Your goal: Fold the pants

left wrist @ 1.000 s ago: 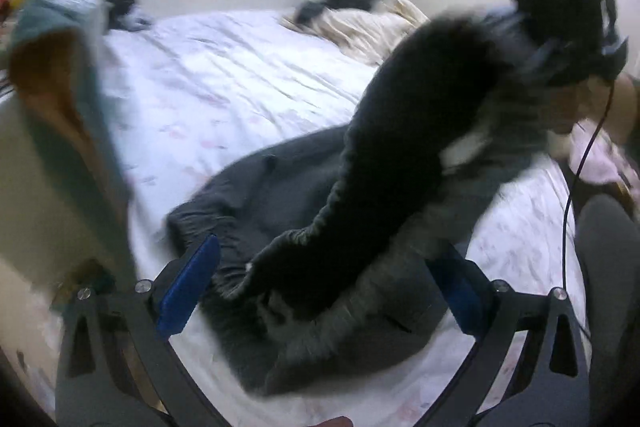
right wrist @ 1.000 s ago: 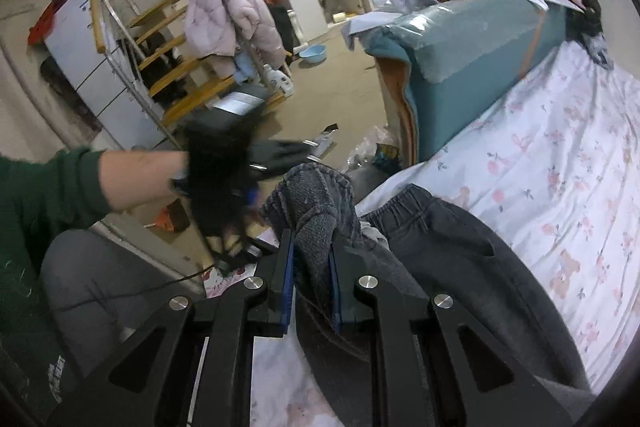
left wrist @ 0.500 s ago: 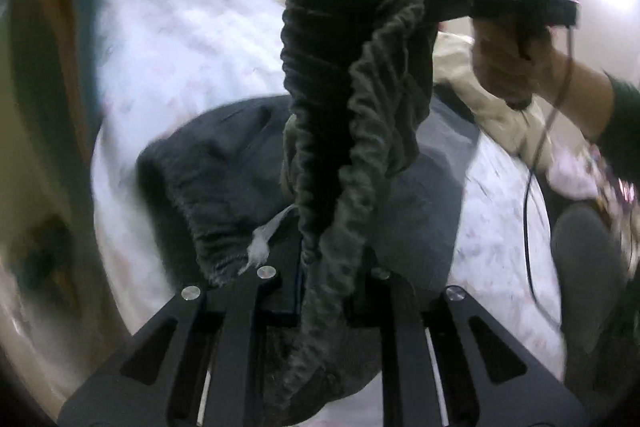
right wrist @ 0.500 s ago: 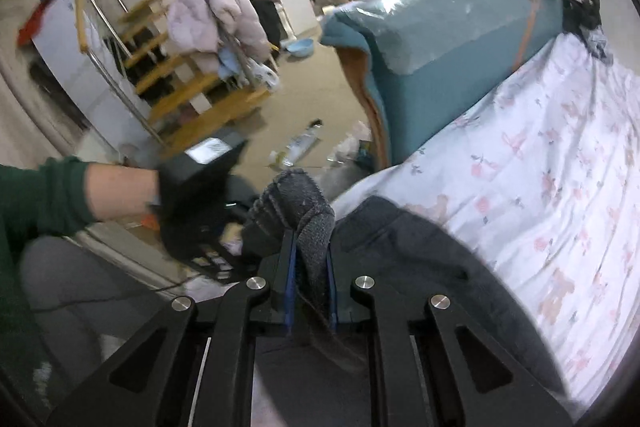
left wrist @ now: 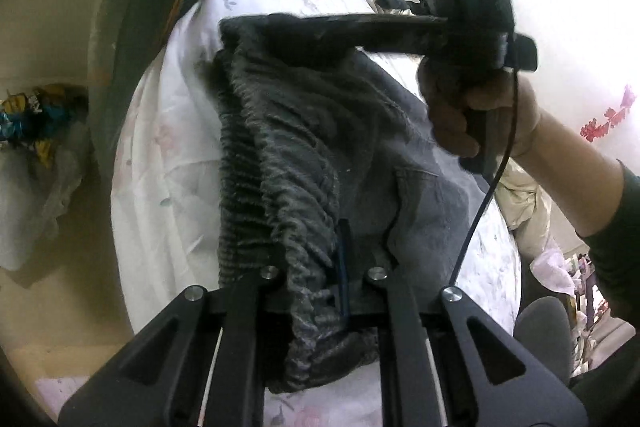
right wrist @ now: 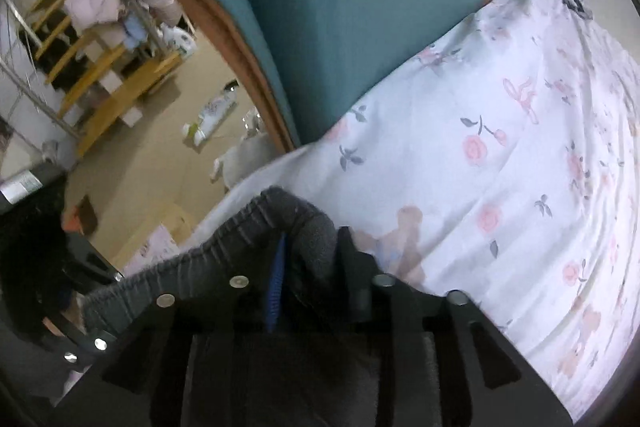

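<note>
While both tongs pinch the waistband, the pants (left wrist: 320, 131) hang stretched between them above the bed (left wrist: 160, 155). Pants: dark grey, soft fleecy fabric; elastic waistband gathered in close ribs; a stitched patch pocket shows on the flatter panel below the waistband. The lower part of the garment drapes onto the bed sheet.

Left tongs (left wrist: 316, 291): pressed together on one end of the waistband; bunched ribbed fabric fills the gap, with a blue pad edge visible against it.

Right tongs (right wrist: 308, 267): pressed together on the other end of the waistband; a fold of grey fabric rises between the fingers beside a blue pad. In the left wrist view this tool appears from the side, gripped by the right hand (left wrist: 476, 115), a green indicator light lit on its housing and a black cable trailing down.

Bed sheet: white with pink roses and grey leaves. Teal footboard (right wrist: 360, 7) with a brown edge stands at the end of the bed.

Writing: red marks on the white surface behind the right hand, not readable. No brand or label visible on the pants.
</note>
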`<state>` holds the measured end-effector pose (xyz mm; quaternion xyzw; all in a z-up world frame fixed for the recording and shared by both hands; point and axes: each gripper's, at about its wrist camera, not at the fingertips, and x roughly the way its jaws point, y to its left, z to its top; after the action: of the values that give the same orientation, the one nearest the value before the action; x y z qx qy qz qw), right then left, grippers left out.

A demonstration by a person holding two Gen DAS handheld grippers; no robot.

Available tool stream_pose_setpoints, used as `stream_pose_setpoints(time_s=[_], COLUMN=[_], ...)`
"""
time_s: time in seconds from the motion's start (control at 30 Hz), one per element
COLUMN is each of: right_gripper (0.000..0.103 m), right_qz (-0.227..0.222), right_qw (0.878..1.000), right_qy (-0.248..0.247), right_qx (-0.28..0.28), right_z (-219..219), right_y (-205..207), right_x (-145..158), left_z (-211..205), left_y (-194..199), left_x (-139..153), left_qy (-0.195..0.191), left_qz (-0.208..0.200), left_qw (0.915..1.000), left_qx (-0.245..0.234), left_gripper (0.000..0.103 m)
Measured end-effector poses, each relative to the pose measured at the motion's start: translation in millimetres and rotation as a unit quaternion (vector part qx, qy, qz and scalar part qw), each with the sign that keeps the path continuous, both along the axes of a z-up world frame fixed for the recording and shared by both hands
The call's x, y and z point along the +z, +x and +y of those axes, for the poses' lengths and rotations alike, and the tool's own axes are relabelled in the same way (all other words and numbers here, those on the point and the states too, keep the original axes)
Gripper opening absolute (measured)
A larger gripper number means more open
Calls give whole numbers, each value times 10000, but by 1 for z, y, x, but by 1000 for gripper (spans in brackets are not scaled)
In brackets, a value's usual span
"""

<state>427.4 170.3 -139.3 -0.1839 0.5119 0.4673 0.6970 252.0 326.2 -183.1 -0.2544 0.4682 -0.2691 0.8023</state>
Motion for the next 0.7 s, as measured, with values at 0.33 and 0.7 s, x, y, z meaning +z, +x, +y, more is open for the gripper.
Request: stream_pose_setpoints(time_s=[0.33, 0.7], right_gripper=[50, 31], right_qz=[-397, -665], right_qw=[9731, 9389], right_qy=[-70, -638], right_qx=[-2268, -3316], right_z=[-178, -193], right_y=[-24, -1], right_x=[47, -36], left_z=[-15, -51], left_y=[-3, 0], left_x=[-1, 19], left_qy=[369, 1614], left_qz=[-89, 49], left_qw=[9991, 9865], left_qx=[173, 277], left_gripper=[8, 11])
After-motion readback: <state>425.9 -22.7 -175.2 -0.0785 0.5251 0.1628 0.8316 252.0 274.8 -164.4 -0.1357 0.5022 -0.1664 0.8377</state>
